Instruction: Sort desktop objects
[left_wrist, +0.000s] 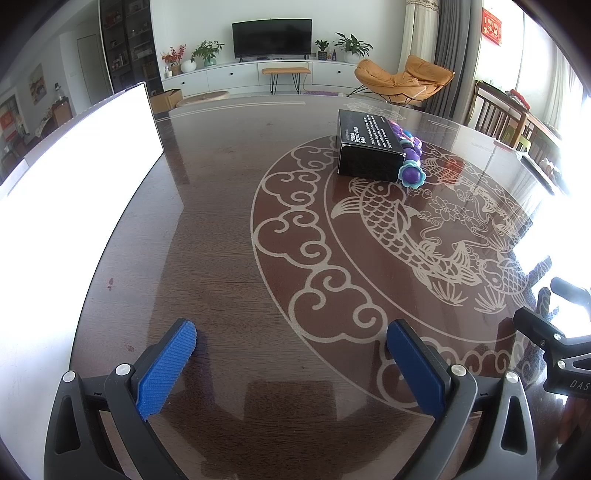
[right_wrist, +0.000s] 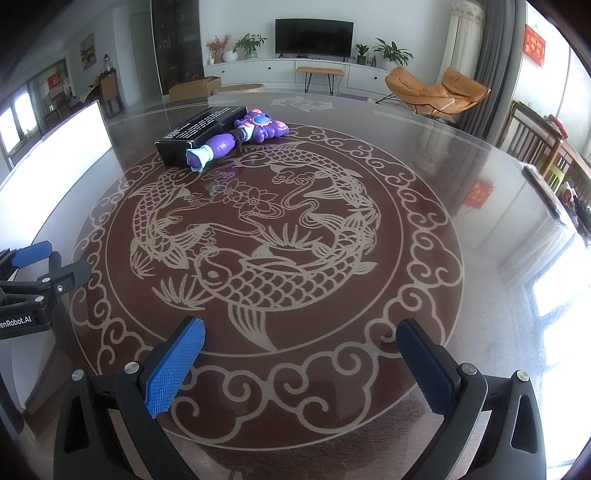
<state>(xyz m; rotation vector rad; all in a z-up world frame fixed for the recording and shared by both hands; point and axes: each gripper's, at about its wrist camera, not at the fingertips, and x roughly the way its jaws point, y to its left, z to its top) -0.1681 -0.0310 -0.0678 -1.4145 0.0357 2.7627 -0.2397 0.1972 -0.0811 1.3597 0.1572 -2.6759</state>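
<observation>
Out toward the far side of the table sits a black box (left_wrist: 369, 147), long and flat, lying on its broad face with one short end turned this way. White print covers its top; the larger words read "ODOR REMOVING BAR", and the finer lines next to them are too small to make out. Pressed right against its right-hand long side lies a purple toy (right_wrist: 236, 136), a plastic wand-like thing with a bulbous purple handle, a pale turquoise flared end pointing toward the near edge, and a wider purple head with a round blue button at the far end. The toy touches the box along much of its length.

Both rest on the dark brown table (left_wrist: 221, 229), whose glossy top carries a pale ring of curling clouds around several carp and flowers; the box and toy sit on the far rim of that ring. Along the table's left edge stands a bright white panel (left_wrist: 74, 177), washed out by the light.

The left gripper (left_wrist: 291, 363) hangs low over the near part of the table with its blue-padded fingers (left_wrist: 166, 369) spread wide and nothing between them. The right gripper (right_wrist: 301, 363) hovers just to its right, over the near arc of the cloud border, jaws equally wide apart and empty. From the right wrist view, the side of the left gripper's body shows white lettering, "enRobot.AI", cut off at the frame edge.
</observation>
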